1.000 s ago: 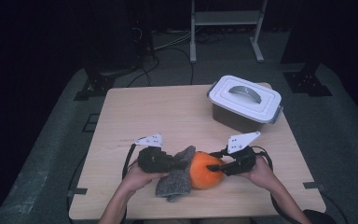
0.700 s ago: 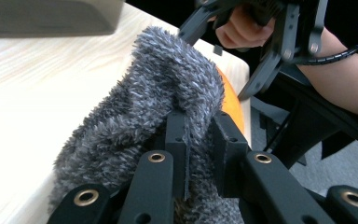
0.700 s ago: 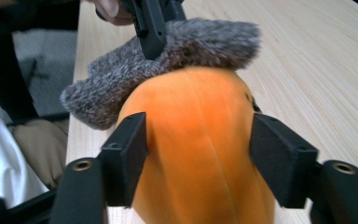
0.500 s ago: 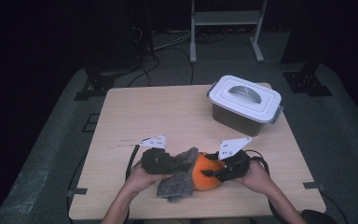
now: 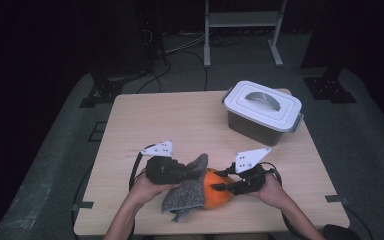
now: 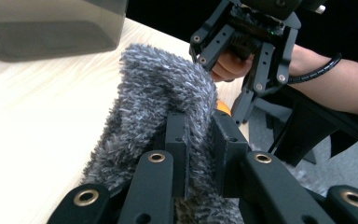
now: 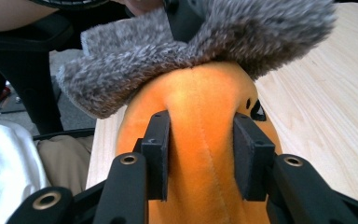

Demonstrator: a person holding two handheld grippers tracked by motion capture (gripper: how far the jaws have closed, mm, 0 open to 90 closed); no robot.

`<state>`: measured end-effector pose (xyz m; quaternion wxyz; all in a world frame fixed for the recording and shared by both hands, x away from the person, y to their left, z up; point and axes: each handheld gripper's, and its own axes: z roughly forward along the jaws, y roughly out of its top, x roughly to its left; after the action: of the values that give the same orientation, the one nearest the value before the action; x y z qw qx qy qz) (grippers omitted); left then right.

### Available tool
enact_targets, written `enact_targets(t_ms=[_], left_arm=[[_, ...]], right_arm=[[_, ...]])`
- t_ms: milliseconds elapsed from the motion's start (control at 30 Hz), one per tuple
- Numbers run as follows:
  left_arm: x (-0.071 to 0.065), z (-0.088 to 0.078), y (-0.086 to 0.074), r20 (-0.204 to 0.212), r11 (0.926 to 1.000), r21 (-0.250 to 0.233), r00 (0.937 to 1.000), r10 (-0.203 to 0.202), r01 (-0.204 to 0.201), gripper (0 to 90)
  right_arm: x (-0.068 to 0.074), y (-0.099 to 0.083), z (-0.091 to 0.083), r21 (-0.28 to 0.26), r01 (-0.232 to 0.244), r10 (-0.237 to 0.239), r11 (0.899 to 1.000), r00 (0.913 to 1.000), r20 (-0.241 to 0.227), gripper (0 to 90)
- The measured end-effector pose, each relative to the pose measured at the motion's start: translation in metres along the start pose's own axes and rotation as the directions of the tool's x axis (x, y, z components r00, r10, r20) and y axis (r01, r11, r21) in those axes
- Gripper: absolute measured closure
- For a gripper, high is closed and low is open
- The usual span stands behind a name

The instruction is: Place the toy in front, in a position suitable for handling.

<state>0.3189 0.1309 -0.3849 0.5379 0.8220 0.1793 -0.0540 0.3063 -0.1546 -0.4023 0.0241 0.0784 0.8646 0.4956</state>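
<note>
Orange plush toy [image 5: 216, 193] on the table [image 5: 190, 125], near the front edge, well apart from the lidded bin [image 5: 262, 111] at the far right. Toy sits nearer the person than the bin and left of it.

Grey fuzzy cloth [image 5: 186, 192] draped over the toy's left side, spilling down onto the table on the side away from the bin. One flap of cloth standing up above the toy.

Left hand-held gripper [image 5: 180, 172] just left of the toy, far side from the bin. In the left gripper view, jaws pressed together on a fold of the grey fuzzy cloth [image 6: 163, 107]; fabric bunched between the pads, pinched tight.

Right hand-held gripper [image 5: 219, 187] on the toy's right, the side nearer the bin, pointing at the toy. In the right gripper view, orange plush toy [image 7: 200, 140] between the two jaws, both pads pressing into the plush along a raised seam; jaws have just been closing, toy between them. Grey fuzzy cloth [image 7: 191, 51] overhanging the toy's top in that view.

Left hand [image 5: 145, 187] and right hand [image 5: 272, 189] both at the front of the table, well short of the bin. Bin's lid on, handle flat on top.
</note>
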Motion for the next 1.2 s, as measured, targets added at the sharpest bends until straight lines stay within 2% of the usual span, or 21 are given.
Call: enact_targets(t_ms=[67,167,333,467,567,600,700,767,833,900,933,1033,1100,1200], left_arm=[[0.003,0.001,-0.003,-0.011,0.9999,0.009,0.9999,-0.010,0.010,78.7],[0.007,0.002,-0.008,-0.016,0.9994,0.022,0.9996,-0.025,0.025,78.7],[0.009,0.009,-0.011,0.003,0.9989,0.031,0.9994,-0.036,0.036,78.5],[0.008,0.009,-0.011,0.000,0.9988,0.035,0.9994,-0.034,0.034,78.5],[0.007,0.011,-0.011,0.011,0.9988,0.034,0.9993,-0.035,0.035,78.5],[0.007,0.011,-0.011,0.015,0.9988,0.036,0.9993,-0.034,0.033,78.5],[0.005,0.013,-0.011,0.028,0.9990,0.038,0.9993,-0.025,0.024,78.5],[0.005,0.014,-0.011,0.034,0.9990,0.042,0.9992,-0.019,0.018,78.5],[0.005,0.013,-0.011,0.034,0.9993,0.037,0.9994,-0.010,0.008,78.5],[0.006,0.009,-0.011,0.034,0.9995,0.031,0.9994,-0.009,0.008,78.4],[0.006,0.006,-0.010,0.032,0.9996,0.027,0.9995,-0.006,0.005,78.5],[0.004,-0.004,-0.004,0.029,1.0000,-0.002,0.9995,0.009,-0.009,78.5],[0.004,-0.010,-0.002,0.046,0.9993,-0.037,0.9989,0.008,-0.006,78.5],[0.004,-0.008,-0.004,0.033,0.9999,-0.013,0.9995,0.005,-0.005,78.5]], right_arm=[[-0.005,-0.003,-0.004,0.011,0.005,-0.005,1.000,1.0000,0.003,59.1],[-0.012,-0.009,-0.013,0.015,-0.026,0.027,1.000,0.9996,-0.005,57.3],[-0.019,-0.016,-0.024,0.020,-0.064,0.063,0.998,0.9978,0.021,53.2],[-0.014,-0.010,-0.029,0.050,-0.085,0.083,0.995,0.9958,0.040,40.7],[-0.006,-0.003,-0.031,0.066,-0.069,0.067,0.995,0.9971,0.037,33.2],[-0.005,-0.002,-0.030,0.069,-0.068,0.066,0.995,0.9974,0.027,32.3],[-0.002,-0.002,-0.022,0.108,-0.052,0.047,0.993,0.9981,0.040,28.4],[-0.003,-0.004,-0.015,0.110,-0.065,0.062,0.992,0.9976,0.030,31.7],[-0.005,-0.005,-0.011,0.087,-0.078,0.077,0.993,0.9969,0.019,41.9],[-0.005,-0.005,-0.011,0.049,-0.049,0.048,0.998,0.9986,0.020,49.4],[-0.005,-0.005,-0.011,0.029,-0.051,0.050,0.998,0.9986,0.018,51.3],[-0.004,-0.001,-0.007,-0.013,-0.043,0.043,0.999,0.9990,0.012,52.3],[-0.003,0.000,-0.002,-0.037,-0.037,0.037,0.999,0.9993,0.006,52.3],[-0.002,-0.001,0.007,-0.011,-0.025,0.024,1.000,0.9996,-0.014,51.7]])
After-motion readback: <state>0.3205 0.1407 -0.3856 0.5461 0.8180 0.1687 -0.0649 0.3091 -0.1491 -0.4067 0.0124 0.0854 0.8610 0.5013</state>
